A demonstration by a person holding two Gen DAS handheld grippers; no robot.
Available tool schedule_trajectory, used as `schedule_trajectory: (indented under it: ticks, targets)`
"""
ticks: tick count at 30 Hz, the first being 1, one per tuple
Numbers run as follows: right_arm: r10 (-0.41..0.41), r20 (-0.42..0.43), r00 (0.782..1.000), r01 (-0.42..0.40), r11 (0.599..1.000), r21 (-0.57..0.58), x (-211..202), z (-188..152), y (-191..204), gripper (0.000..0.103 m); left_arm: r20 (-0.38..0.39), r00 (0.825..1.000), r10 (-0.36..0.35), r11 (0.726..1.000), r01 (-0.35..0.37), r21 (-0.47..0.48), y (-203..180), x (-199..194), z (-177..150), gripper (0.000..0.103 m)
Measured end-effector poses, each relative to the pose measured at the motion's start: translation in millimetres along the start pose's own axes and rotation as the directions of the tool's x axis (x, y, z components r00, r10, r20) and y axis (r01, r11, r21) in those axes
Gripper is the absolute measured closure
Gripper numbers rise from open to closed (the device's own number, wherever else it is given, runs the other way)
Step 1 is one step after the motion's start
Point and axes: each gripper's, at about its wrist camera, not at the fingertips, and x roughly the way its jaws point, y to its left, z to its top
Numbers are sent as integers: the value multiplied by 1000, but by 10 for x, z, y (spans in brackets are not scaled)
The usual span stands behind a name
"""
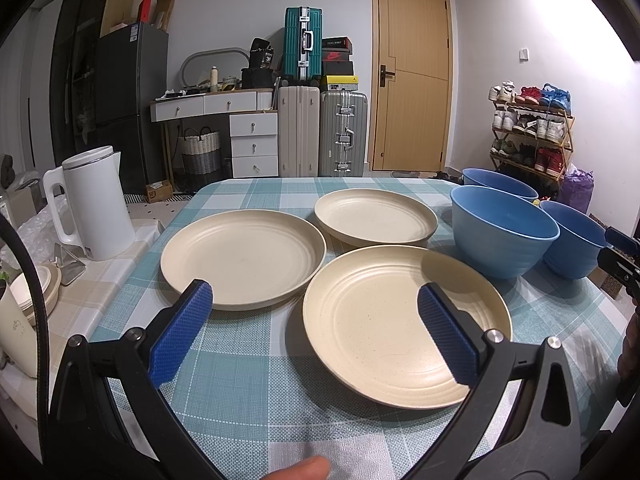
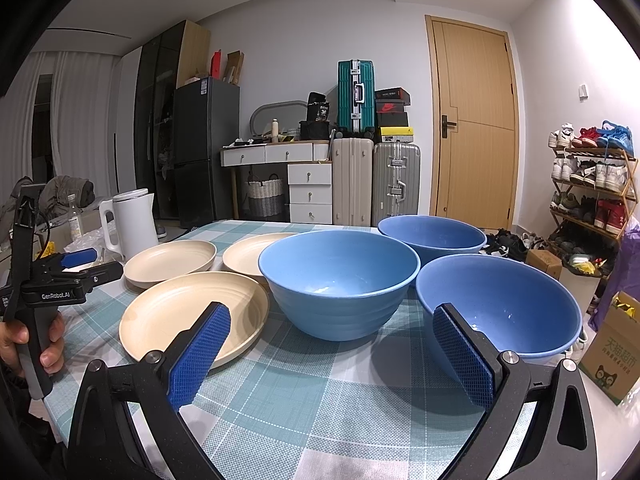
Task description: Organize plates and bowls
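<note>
Left gripper [image 1: 316, 336]: jaws spread wide, holding nothing; it hovers above the near edge of the table, its right pad over the nearest plate without visible contact.
Right gripper [image 2: 332, 354]: jaws spread wide, empty, hovering low in front of the bowls.
Plates: three cream plates lie flat on the checked tablecloth [image 1: 248, 364] — nearest plate [image 1: 384, 320], left plate [image 1: 240, 256], far plate [image 1: 374, 216]; the nearest overlaps the left plate's rim.
Bowls: three blue bowls stand upright to the right of the plates — middle bowl [image 2: 338, 280], far bowl [image 2: 432, 236], right bowl [image 2: 508, 308], close together.
Surroundings: white kettle [image 1: 94, 204] on a side surface left of the table; suitcases and a door behind.
</note>
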Motion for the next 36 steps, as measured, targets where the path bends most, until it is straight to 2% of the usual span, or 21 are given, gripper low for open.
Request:
schedule_trajectory:
  ticks: [12, 22, 27, 32, 36]
  targets:
    - [-8, -15, 1000, 8, 1000, -1, 59, -51, -11, 0, 0, 1000, -1, 1000, 1, -1, -4, 16, 13, 1]
    - [-8, -106, 994, 6, 1000, -12, 216, -31, 21, 0, -3, 1000, 9, 1000, -9, 18, -21, -6, 5, 1]
    - [7, -111, 994, -6, 1000, 7, 177, 85, 36, 0, -1, 1000, -11, 1000, 11, 10, -33, -115, 98, 1]
    - [16, -122, 992, -14, 1000, 14, 99, 270, 67, 0, -16, 1000, 13, 1000, -13, 6, -38, -199, 177, 1]
    - [32, -125, 992, -31, 1000, 4, 11, 430, 137, 0, -35, 999, 3, 1000, -4, -11, -31, -289, 265, 1]
